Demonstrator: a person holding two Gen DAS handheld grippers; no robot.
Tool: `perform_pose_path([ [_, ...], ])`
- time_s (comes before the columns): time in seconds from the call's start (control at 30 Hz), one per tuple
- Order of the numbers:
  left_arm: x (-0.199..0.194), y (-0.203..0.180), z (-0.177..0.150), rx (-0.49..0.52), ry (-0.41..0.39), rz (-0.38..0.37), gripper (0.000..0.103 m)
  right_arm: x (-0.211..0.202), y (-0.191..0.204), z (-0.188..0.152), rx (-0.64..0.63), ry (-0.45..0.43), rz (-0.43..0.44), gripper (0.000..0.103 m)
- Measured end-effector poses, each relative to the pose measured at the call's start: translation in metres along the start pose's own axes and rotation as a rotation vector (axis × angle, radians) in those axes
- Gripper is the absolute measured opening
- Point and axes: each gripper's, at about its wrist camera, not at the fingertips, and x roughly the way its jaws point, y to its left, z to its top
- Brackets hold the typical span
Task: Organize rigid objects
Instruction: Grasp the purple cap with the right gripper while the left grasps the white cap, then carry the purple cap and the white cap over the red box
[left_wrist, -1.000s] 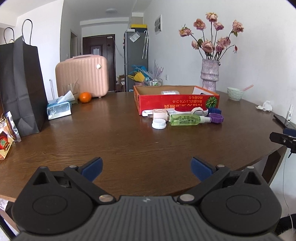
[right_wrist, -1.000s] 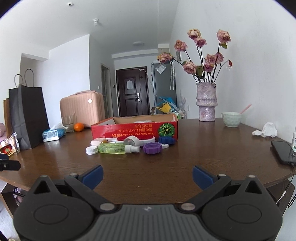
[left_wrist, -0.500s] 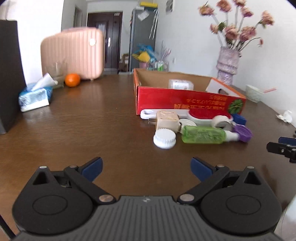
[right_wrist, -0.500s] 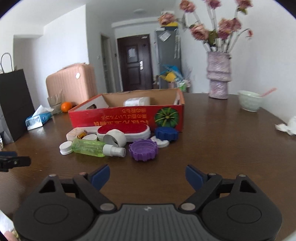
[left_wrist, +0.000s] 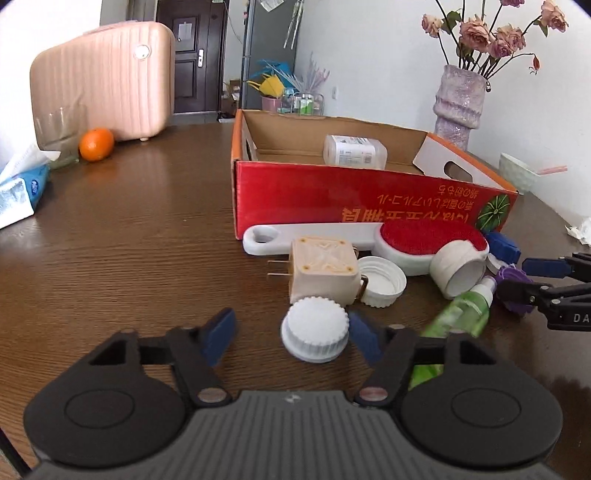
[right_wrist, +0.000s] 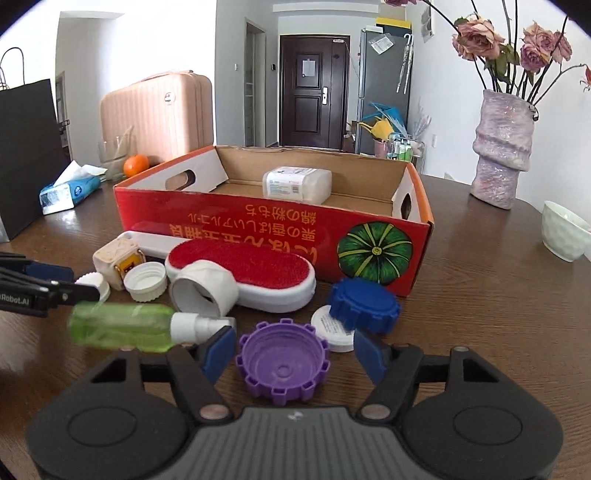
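A red cardboard box (left_wrist: 369, 192) (right_wrist: 273, 225) stands on the brown table, holding a white packet (left_wrist: 354, 151). Loose items lie before it: a white ribbed cap (left_wrist: 314, 334), a beige plug adapter (left_wrist: 323, 269), a red-topped brush (right_wrist: 240, 266), a green spray bottle (right_wrist: 122, 325), a purple lid (right_wrist: 283, 363) and a blue lid (right_wrist: 364, 304). My left gripper (left_wrist: 291, 338) is open with the white cap between its fingers. My right gripper (right_wrist: 293, 350) is open around the purple lid.
A pink suitcase (left_wrist: 103, 77), an orange (left_wrist: 96, 144), a glass and a tissue pack (left_wrist: 18, 188) stand at the far left. A vase of roses (right_wrist: 502, 147) and a white bowl (right_wrist: 565, 236) stand at the right. A black bag (right_wrist: 26, 155) is at the left.
Both grippers have moved forward and down to the pile of items. The left one now straddles the white cap, the right one the purple lid. Their openings have narrowed.
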Motion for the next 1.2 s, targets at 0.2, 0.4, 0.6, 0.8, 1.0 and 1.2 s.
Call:
perform_pose_path([
  [0.2,-0.002,-0.003,-0.001,0.006,-0.004,-0.017,0.039,0.002,-0.006,-0.006,0.04,0.016,0.003,0.052],
  [0.4,-0.021,-0.008,-0.005,0.002,-0.024,-0.015,0.039,-0.011,-0.005,-0.012,0.055,-0.006,-0.022,0.052],
  [0.6,-0.07,-0.012,-0.023,-0.023,-0.064,-0.014,0.039,-0.051,0.0,-0.025,0.068,-0.049,-0.057,0.052],
  [0.8,-0.119,-0.022,-0.055,-0.018,-0.09,-0.002,0.039,-0.099,0.016,-0.059,0.11,-0.057,-0.013,0.052],
  [1.0,-0.158,-0.029,-0.081,-0.026,-0.112,0.0,0.039,-0.131,0.059,-0.091,0.079,-0.047,0.091,0.052],
  [1.2,-0.195,-0.034,-0.103,-0.027,-0.169,0.001,0.039,-0.164,0.093,-0.106,0.007,-0.105,0.115,0.052],
])
